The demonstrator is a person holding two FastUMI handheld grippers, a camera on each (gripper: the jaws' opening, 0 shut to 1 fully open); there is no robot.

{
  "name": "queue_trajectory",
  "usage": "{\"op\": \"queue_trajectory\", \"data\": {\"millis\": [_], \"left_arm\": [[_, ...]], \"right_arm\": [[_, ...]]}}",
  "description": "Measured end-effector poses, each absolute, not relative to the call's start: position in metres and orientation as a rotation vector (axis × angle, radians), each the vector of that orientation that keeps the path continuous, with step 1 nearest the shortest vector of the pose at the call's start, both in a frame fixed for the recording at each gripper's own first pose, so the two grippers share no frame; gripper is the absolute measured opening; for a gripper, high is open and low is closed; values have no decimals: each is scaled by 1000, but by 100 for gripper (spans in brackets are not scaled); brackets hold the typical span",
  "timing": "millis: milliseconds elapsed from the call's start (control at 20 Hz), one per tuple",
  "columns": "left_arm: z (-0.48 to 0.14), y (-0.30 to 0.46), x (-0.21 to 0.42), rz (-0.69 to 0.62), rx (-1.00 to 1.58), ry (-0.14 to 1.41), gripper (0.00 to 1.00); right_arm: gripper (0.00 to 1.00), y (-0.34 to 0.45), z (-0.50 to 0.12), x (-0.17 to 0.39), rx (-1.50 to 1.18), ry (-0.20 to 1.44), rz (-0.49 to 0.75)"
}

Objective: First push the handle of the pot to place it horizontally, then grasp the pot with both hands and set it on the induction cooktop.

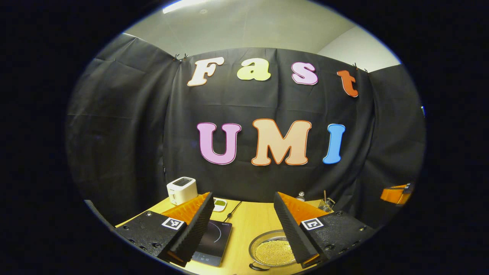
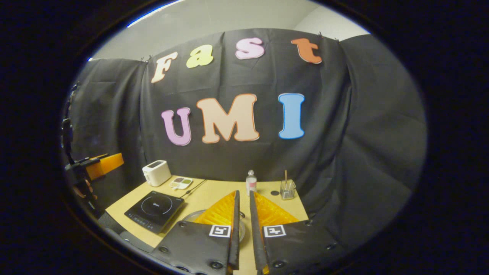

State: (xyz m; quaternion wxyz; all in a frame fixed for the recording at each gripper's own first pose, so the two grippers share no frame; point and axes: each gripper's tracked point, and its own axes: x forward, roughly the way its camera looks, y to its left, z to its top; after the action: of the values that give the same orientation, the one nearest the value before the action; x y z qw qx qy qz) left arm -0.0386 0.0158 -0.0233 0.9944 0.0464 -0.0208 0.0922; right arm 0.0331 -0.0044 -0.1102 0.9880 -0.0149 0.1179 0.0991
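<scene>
Left gripper view has the toaster [image 1: 182,190] at the surface's [image 1: 248,225] far left corner, then the induction cooktop [image 1: 214,241] flat on the wood, then the pot [image 1: 272,253] just right of it near the front edge, apart from the cooktop and with something pale and grainy inside. The left gripper [image 1: 247,233] hangs above both with its jaws spread wide, holding nothing. One dark handle [image 1: 258,267] of the pot pokes out at the near rim.

I'd say the handle push hasn't started, so come down low and nudge that handle sideways with one finger, slowly, so the pot pivots rather than slides off the front edge.

Right gripper view gives stuff the other misses: a small bottle [image 2: 251,182] and a glass jar with a stick [image 2: 287,189] along the far edge. The right gripper [image 2: 242,229] has jaws nearly together, only a slim gap, nothing between them, and it hides most of the pot.
</scene>
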Motion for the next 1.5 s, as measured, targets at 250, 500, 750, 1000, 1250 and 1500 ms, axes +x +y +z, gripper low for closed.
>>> {"op": "queue_trajectory", "data": {"millis": [250, 500, 750, 1000, 1250, 1500], "left_arm": [[-28, 42, -35, 162, 94, -21, 96], [-38, 76, -31, 148, 117, 21, 95], [-50, 107, -20, 120, 99, 54, 96], [-61, 139, -13, 112, 118, 88, 92], [-69, 156, -9, 86, 114, 112, 96], [-78, 166, -12, 52, 115, 125, 95]], "right_arm": [[17, 26, -169, 24, -6, 405, 194], [17, 59, -238, 6, 18, 596, 176], [18, 97, -317, -26, 100, 839, 161], [18, 120, -382, -53, 115, 1024, 122], [18, 129, -439, -66, 89, 1144, 67], [18, 135, -484, -61, 42, 1181, -3]]}}
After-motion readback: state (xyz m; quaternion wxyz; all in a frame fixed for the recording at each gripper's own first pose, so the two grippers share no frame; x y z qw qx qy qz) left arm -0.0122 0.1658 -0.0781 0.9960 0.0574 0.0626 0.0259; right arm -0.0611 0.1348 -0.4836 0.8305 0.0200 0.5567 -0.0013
